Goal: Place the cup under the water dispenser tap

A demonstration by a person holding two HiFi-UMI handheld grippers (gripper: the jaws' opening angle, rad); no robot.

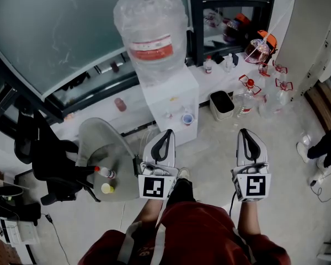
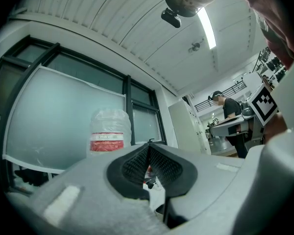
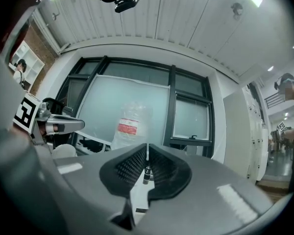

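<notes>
A: Jaw state?
B: left gripper (image 1: 165, 133) and right gripper (image 1: 246, 131) both fully closed, nothing held — lower centre of frame.
A: Cup?
B: cup (image 1: 187, 118) sits at the water dispenser (image 1: 166, 93) front, frame centre — clear of both.

I see a white water dispenser (image 1: 171, 101), its clear bottle (image 1: 149, 12) banded by a red label (image 1: 150, 49), and a bluish cup (image 1: 187, 118). My left gripper (image 1: 166, 132) and right gripper (image 1: 247, 131) are pale grey with black pads (image 2: 134, 166), their cubes (image 1: 156, 186) patterned in black-and-white squares. My clothing (image 1: 204, 231) is dark red.
</notes>
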